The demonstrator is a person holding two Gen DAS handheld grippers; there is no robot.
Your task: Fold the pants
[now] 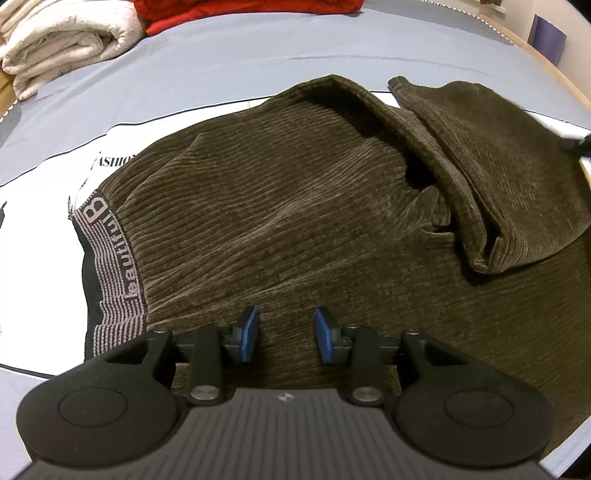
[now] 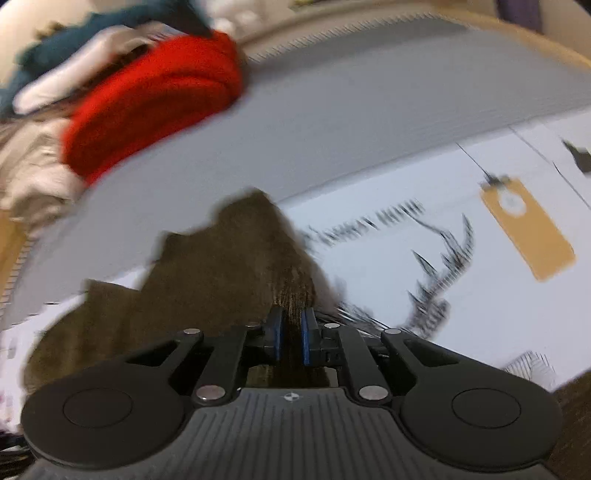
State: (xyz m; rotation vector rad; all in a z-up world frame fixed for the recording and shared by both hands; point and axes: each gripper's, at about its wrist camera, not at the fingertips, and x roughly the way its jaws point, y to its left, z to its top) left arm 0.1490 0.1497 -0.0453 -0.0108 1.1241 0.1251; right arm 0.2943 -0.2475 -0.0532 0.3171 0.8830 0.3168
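a bed (image 1: 258,66) with a grey-blue sheet and a white printed cloth (image 1: 40,206) carries dark brown corduroy pants (image 1: 280,206), striped waistband at left, one leg end folded back on the right. the left gripper (image 1: 284,332) hovers over the pants, fingers apart, holding nothing. the right gripper (image 2: 291,339) has its fingers clenched on a pants edge (image 2: 258,258). that thin pinch could slip, and the heavy ribbed fabric might sag and undo the fold.

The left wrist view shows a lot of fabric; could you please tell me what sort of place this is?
Probably a bedroom, with the work done on a bed: a wide grey-blue sheet, folded cream blankets and a red bundle stacked at its far edge, and brown corduroy pants spread for folding.
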